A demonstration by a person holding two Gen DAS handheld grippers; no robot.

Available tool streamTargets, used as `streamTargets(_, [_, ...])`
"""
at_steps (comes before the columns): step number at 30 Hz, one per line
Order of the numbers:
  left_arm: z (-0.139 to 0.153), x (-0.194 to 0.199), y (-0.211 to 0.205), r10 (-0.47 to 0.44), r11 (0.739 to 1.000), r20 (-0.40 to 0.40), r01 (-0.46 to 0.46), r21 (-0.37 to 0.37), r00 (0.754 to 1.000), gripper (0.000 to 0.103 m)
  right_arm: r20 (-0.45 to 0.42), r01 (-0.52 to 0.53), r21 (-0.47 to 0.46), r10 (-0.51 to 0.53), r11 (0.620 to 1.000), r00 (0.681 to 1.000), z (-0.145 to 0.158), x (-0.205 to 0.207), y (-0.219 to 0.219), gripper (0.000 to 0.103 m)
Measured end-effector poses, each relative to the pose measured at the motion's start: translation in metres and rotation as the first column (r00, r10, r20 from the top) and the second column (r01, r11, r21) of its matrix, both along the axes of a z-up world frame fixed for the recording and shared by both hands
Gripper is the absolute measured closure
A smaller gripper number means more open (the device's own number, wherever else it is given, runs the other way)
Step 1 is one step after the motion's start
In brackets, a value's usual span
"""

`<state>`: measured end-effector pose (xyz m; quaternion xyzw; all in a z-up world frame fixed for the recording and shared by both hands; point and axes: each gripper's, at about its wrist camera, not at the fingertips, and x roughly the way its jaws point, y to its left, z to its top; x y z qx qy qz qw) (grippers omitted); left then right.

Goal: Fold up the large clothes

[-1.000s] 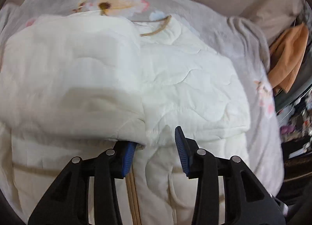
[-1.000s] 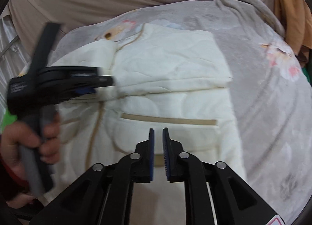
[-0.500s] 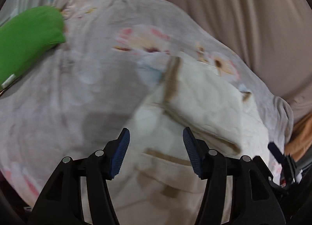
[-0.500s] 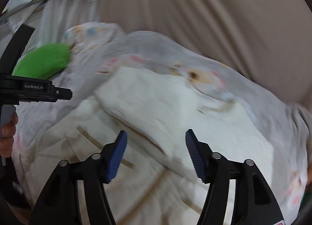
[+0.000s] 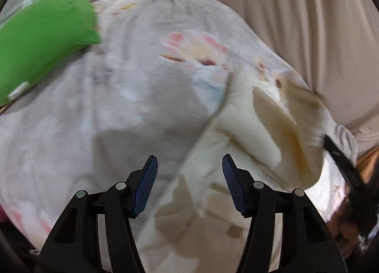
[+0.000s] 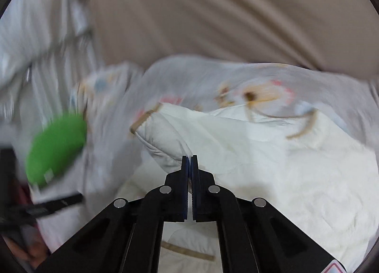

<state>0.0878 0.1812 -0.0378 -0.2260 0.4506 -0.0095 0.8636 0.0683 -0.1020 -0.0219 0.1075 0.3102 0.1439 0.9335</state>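
A cream quilted jacket with tan trim [image 6: 272,166] lies partly folded on a grey floral blanket [image 5: 118,107]. My right gripper [image 6: 190,161] is shut, its pads pinched on a fold of the jacket at the sleeve's edge. My left gripper [image 5: 189,178] is open and empty, hovering above the jacket's left edge [image 5: 248,131] where it meets the blanket. The right gripper's black body [image 5: 343,166] shows blurred at the right edge of the left wrist view. The left gripper [image 6: 42,209] shows blurred at the lower left of the right wrist view.
A green cushion [image 5: 40,43] lies on the blanket at the far left; it also shows in the right wrist view [image 6: 56,150]. A beige curtain [image 6: 213,12] hangs behind the bed. The blanket [image 6: 189,83] covers the whole surface.
My right gripper has gone from open to shut on a fold of the jacket. My left gripper stays open and has shifted slightly; both views are blurred by movement.
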Motion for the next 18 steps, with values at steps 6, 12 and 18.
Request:
streamTargets(6, [-0.016,0.035,-0.059,-0.111,0.984,-0.031,0.106,-0.146,0.993,0.041,-0.201,0.437,0.134,-0.407,0.889,0.891,-0.034,-0.059,-0.149,0.096])
streamTargets(12, [-0.06,0.074,-0.087,-0.043,0.967,-0.165,0.0,-0.255,0.985,0.04,-0.362,0.556,0.13,-0.483,0.821,0.797,-0.076,-0.094,-0.208,0.072])
streamTargets(18, [-0.071,0.089,-0.069,0.095,0.954,-0.17,-0.139,-0.267,0.981,0.044,-0.307,0.554,0.157,-0.493,0.818,0.814,-0.06,-0.082,-0.225,0.042])
